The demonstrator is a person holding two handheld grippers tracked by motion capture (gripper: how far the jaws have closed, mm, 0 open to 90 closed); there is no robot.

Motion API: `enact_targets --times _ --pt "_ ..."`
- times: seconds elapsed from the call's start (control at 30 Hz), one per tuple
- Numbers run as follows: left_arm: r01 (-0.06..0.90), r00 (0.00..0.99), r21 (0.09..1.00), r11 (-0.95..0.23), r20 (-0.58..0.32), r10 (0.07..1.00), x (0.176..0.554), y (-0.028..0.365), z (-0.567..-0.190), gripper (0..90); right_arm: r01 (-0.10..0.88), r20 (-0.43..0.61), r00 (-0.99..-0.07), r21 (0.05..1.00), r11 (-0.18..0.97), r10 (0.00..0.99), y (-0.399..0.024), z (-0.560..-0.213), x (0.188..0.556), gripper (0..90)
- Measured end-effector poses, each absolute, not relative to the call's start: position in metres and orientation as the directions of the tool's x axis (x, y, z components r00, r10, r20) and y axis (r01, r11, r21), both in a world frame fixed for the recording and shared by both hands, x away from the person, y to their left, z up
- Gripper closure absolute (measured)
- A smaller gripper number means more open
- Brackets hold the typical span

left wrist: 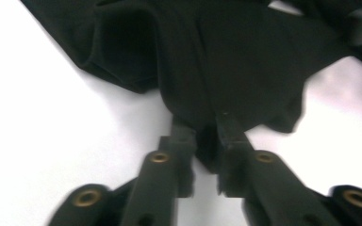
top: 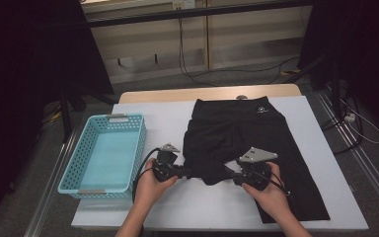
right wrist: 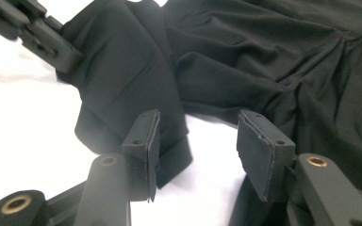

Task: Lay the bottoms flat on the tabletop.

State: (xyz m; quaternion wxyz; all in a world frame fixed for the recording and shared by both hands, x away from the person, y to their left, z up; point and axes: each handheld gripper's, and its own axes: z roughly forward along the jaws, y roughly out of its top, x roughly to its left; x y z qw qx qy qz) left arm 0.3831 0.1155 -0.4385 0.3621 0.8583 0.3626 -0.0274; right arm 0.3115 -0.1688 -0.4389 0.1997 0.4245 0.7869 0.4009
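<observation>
From the high view, a pair of black shorts [top: 246, 143] lies on the white table [top: 202, 202], waistband at the far edge and one leg stretched toward the near right corner. The other leg is already folded over, bunched into a lump near the middle of the near side. The left gripper [top: 183, 172] sits at the left edge of that lump and the right gripper [top: 229, 172] at its right edge, each in one of the person's hands. A blue basket [top: 79, 163] stands to the left, nothing in it, so I judge the folding only begun and the stowing not started

In the left gripper view, the left gripper [left wrist: 206, 123] has its jaws drawn close together on a hem of the shorts [left wrist: 226, 61], the cloth pinched between them: it holds the fabric

In the right gripper view, the right gripper [right wrist: 198, 141] has its pads standing apart, a folded corner of the shorts [right wrist: 136, 89] lying by the left pad with bare table between the two, so it grips nothing. The left gripper [right wrist: 73, 61] bites the same fold farther off. The right side's grip, the remaining folds and the move to the basket are left to do
</observation>
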Motion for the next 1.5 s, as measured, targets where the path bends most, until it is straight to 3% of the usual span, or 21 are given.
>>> enact_targets --times 0.13,0.43,0.77,1.07,1.37,1.4,1.5 --pt "0.643 0.732 0.630 -0.435 -0.338 0.592 0.382 0.122 -0.419 87.3 0.510 0.024 -0.575 0.792 0.335 0.818 -0.164 -0.442 0.311 49.8" --pt "0.671 0.708 0.637 -0.379 -0.400 0.582 0.383 0.138 -0.402 87.0 0.517 0.019 -0.599 0.772 0.369 0.800 -0.155 -0.448 0.312 50.8" --pt "0.674 0.706 0.620 -0.401 -0.381 0.598 0.384 0.147 -0.402 85.9 0.504 0.027 -0.567 0.802 0.320 0.823 -0.165 -0.440 0.317 49.5" --pt "0.677 0.695 0.624 -0.390 -0.369 0.617 0.383 0.150 -0.405 86.3 0.516 0.046 -0.554 0.802 0.299 0.831 -0.155 -0.443 0.340 56.9" --pt "0.671 0.705 0.626 -0.397 -0.374 0.602 0.382 0.145 -0.406 86.4 0.554 0.025 -0.579 0.746 0.371 0.815 -0.129 -0.461 0.362 57.5" --pt "0.671 0.705 0.626 -0.397 -0.374 0.602 0.382 0.145 -0.406 86.4 0.551 0.027 -0.574 0.752 0.362 0.818 -0.127 -0.462 0.362 59.8" --pt "0.670 0.705 0.627 -0.397 -0.371 0.605 0.382 0.145 -0.407 86.3 0.534 -0.009 -0.591 0.745 0.399 0.807 -0.127 -0.460 0.362 85.0"
